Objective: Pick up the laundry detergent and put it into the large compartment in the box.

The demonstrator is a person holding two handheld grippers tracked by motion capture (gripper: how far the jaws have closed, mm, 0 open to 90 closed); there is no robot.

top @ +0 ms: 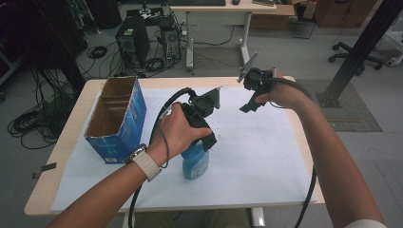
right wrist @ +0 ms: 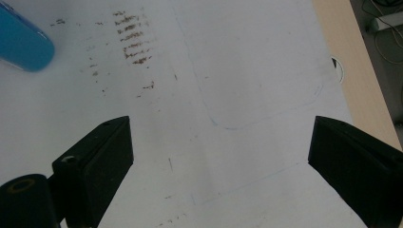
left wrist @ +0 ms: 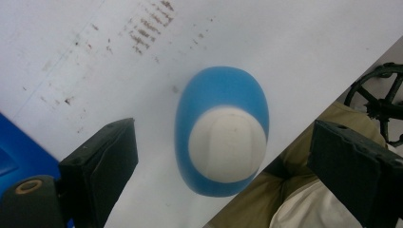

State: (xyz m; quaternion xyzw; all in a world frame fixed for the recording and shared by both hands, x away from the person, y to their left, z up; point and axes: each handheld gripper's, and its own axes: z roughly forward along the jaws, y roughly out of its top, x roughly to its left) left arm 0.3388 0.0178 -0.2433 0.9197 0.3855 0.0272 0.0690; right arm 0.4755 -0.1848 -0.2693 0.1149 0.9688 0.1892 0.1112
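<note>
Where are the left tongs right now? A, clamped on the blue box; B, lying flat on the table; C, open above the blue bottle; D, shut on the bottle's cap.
C: the left tongs stand wide open, with the blue bottle upright below, untouched between the jaws.

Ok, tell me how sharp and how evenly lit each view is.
High view: dim room, soft detail, white sheet brightest. Left gripper view: blue bottle slightly soft, evenly lit, no glare. Right gripper view: brown marks on the sheet fairly crisp, near jaws dark.
</note>
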